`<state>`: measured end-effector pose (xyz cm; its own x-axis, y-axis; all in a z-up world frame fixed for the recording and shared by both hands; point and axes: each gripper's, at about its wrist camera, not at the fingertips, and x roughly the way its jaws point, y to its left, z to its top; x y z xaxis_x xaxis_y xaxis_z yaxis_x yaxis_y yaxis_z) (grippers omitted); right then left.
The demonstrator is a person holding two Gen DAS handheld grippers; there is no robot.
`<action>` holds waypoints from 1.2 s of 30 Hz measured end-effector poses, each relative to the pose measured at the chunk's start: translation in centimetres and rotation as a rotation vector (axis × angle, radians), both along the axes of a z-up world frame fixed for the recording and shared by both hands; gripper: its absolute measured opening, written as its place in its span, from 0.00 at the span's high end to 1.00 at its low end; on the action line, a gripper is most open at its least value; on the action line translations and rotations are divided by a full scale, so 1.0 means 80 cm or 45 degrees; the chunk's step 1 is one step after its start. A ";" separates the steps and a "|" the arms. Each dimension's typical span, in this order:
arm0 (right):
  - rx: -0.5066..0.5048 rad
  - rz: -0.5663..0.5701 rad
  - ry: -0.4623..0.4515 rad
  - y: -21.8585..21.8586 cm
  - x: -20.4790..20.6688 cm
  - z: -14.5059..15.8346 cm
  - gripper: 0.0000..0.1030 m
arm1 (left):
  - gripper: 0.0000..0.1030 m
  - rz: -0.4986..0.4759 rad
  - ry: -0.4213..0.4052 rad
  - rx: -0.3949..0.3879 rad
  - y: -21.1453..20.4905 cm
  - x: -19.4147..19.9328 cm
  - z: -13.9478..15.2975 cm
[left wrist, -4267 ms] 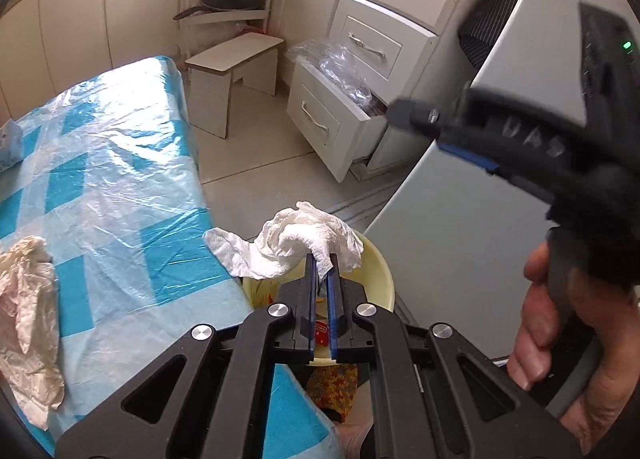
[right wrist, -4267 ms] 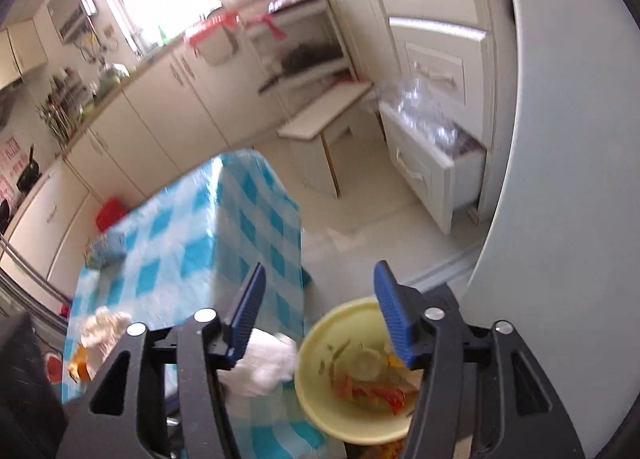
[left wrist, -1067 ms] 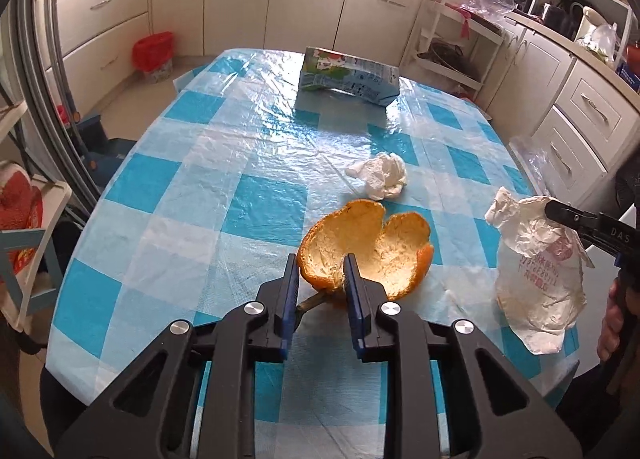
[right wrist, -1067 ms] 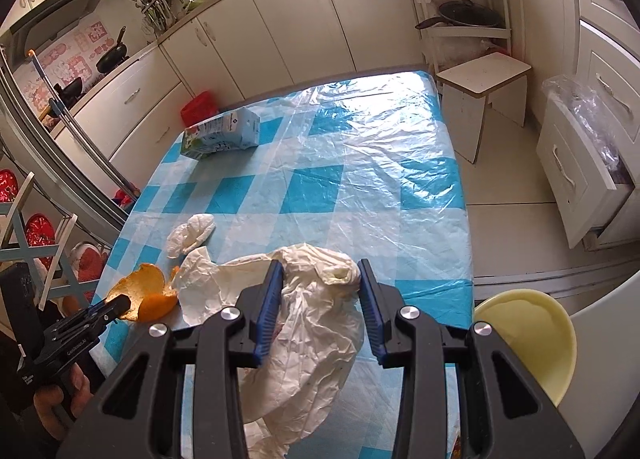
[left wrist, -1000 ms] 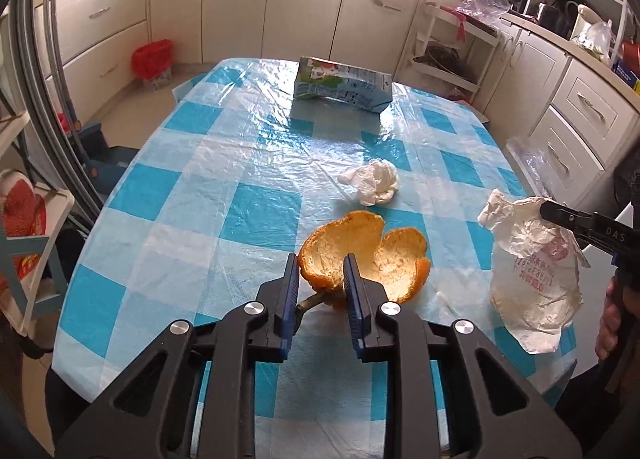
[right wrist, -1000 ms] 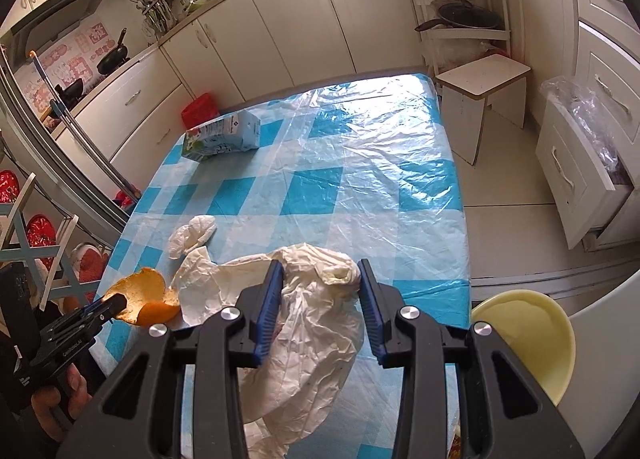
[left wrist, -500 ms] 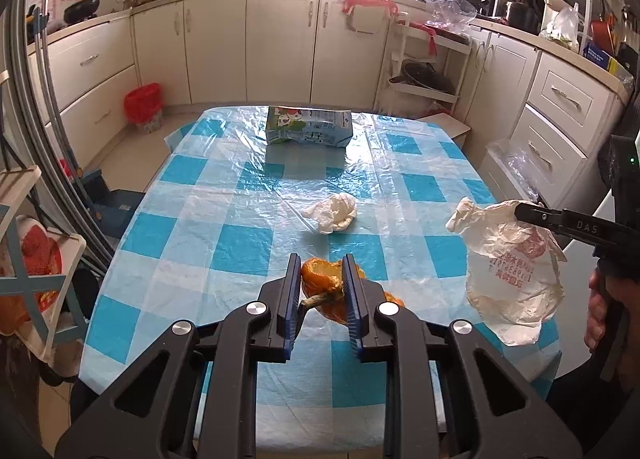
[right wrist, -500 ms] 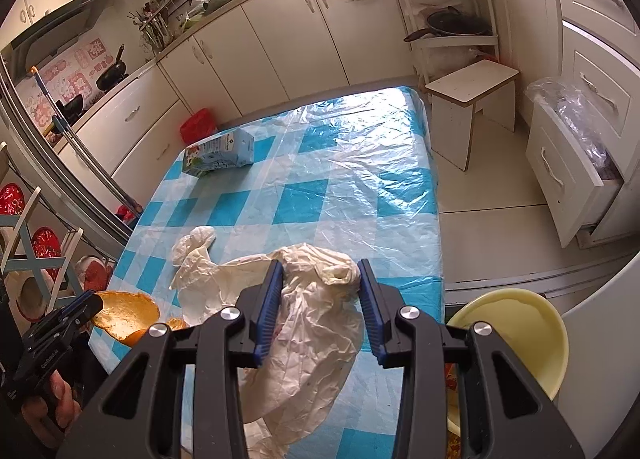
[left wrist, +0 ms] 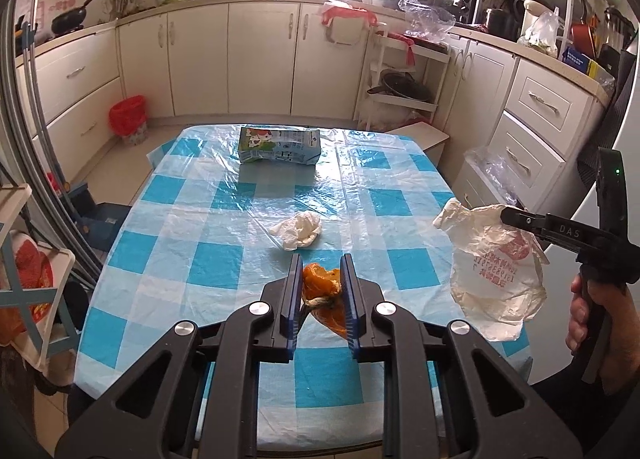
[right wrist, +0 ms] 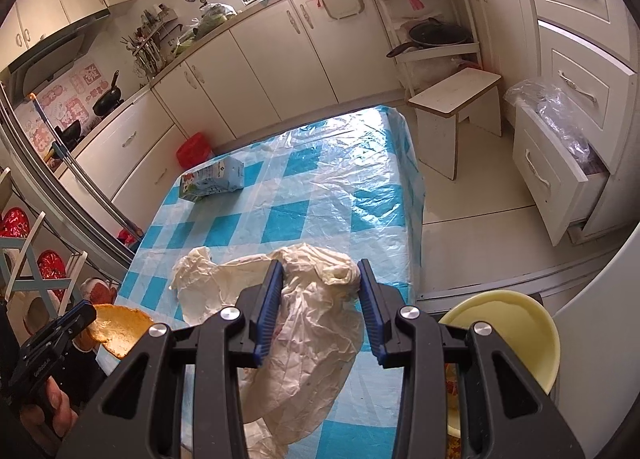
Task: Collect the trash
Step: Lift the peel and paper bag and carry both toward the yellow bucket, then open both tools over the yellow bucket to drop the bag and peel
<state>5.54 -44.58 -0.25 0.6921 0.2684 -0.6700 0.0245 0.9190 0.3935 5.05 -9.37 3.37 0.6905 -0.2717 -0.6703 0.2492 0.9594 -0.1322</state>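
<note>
we see our left gripper (left wrist: 320, 291) pinching a torn orange peel (left wrist: 320, 293) above the blue-checked desk (left wrist: 224, 259), our right gripper (right wrist: 318, 299) clamped on a crumpled cream plastic bag (right wrist: 304, 323), seemingly lifted clear, near the pale yellow round bin (right wrist: 516, 323).
</note>
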 end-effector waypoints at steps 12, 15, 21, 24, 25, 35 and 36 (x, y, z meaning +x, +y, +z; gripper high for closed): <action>-0.010 -0.097 -0.056 -0.027 -0.016 0.015 0.63 | 0.83 -0.023 -0.017 -0.024 -0.009 -0.004 0.014; -0.023 -0.168 -0.086 -0.047 -0.027 0.023 0.63 | 0.83 -0.052 -0.029 -0.037 -0.021 -0.006 0.021; -0.088 -0.352 -0.101 -0.094 -0.055 0.028 0.63 | 0.83 -0.140 -0.047 -0.074 -0.058 -0.008 0.032; -0.169 -0.421 -0.072 -0.111 -0.068 0.024 0.63 | 0.83 -0.185 -0.051 -0.093 -0.079 -0.009 0.036; -0.202 -0.441 -0.057 -0.116 -0.071 0.020 0.63 | 0.83 -0.201 -0.053 -0.099 -0.086 -0.009 0.038; -0.388 -0.485 0.179 -0.137 -0.064 -0.040 0.61 | 0.83 -0.315 -0.059 -0.127 -0.146 -0.012 0.047; -0.404 -0.484 0.202 -0.137 -0.061 -0.045 0.60 | 0.83 -0.326 -0.057 -0.129 -0.154 -0.012 0.047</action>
<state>0.68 -55.56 -3.86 0.5848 -0.2158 -0.7819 0.4168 0.9069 0.0614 4.07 -21.65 7.10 0.6191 -0.5053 -0.6012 0.4899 0.8468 -0.2072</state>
